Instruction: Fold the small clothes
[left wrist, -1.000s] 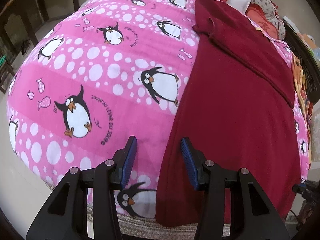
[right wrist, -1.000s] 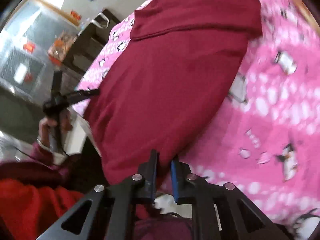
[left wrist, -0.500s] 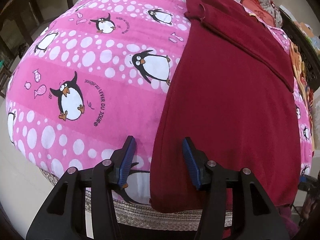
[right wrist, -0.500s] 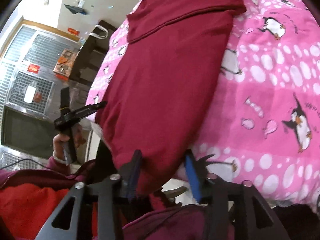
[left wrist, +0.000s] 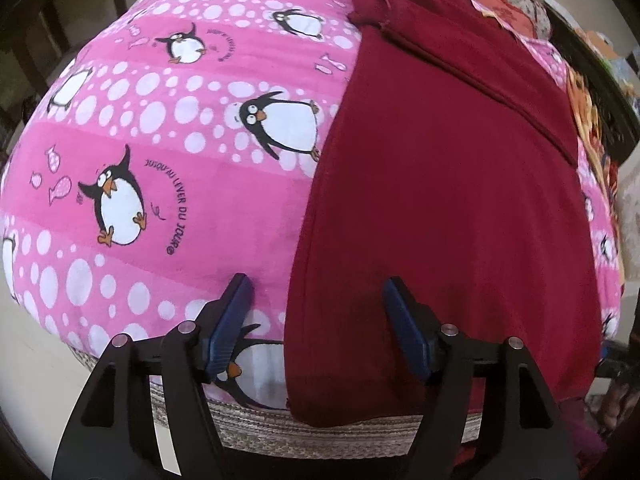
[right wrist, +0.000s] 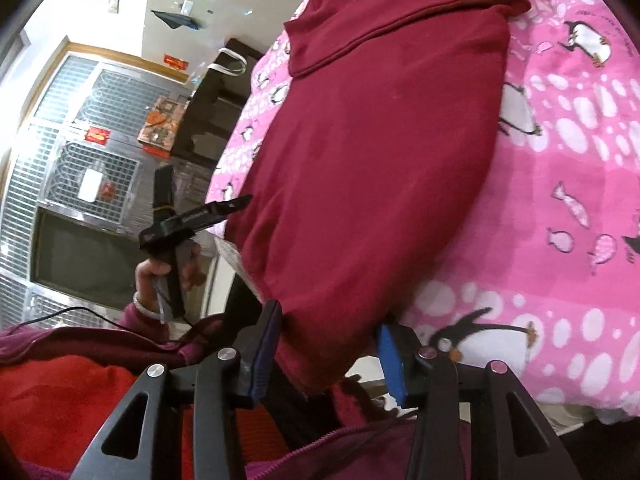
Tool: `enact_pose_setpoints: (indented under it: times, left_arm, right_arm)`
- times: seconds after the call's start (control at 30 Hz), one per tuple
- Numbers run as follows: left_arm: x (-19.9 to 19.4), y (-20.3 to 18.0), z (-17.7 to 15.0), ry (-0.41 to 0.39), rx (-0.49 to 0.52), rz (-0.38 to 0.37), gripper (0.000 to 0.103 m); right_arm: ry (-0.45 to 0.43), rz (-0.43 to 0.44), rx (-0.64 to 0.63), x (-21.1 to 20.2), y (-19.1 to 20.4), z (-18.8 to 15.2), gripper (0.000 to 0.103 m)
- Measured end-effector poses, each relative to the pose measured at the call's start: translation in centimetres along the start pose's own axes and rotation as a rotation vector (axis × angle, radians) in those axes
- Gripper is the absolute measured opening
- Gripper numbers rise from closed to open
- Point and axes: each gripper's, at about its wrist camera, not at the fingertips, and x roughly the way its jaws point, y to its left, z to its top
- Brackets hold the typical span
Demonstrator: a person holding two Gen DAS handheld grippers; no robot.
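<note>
Only my right wrist view shows my own left hand [right wrist: 166,276] gripping the handle of the left gripper [right wrist: 236,203] off at the garment's far edge, along with my red top [right wrist: 60,396] and a grilled window [right wrist: 76,148] behind; only my left wrist view shows the woven edge of the bed [left wrist: 320,428] under the pink penguin blanket [left wrist: 180,152]. The maroon garment [left wrist: 460,200] lies flat on that blanket, its top edge folded over at the far end and its near hem hanging just past the bed edge. In the left view, my left gripper [left wrist: 320,312] stands over the garment's near left corner: the left fingertip is above the blanket, the right one above the maroon cloth, with the garment's side edge running between them. Those jaws are opening, already wide, and they hold nothing. In the right view, my right gripper [right wrist: 334,344] straddles the near hem of the maroon garment [right wrist: 372,152]; the jaws are partly spread with the cloth between them, and the pads do not pinch it.
</note>
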Motion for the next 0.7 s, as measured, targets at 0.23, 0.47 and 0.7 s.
enact_pose_setpoints:
  times: [0.23,0.47,0.7]
  left_arm:
    - [0.7,-0.6,0.3,0.005,0.025,-0.011,0.081]
    - [1.5,-2.3,0.8,0.011,0.053,-0.022,0.097]
    - [1.5,-2.8,0.7,0.013,0.056,-0.030,0.097]
  right_arm:
    - [-0.004,0.047,0.051,-0.9,-0.8,-0.3,0.047]
    - [-0.009,0.090,0.085,-0.4,-1.2,-0.4,0.048]
    - [0.017,0.119,0.079,0.3,-0.8,-0.6,0.048]
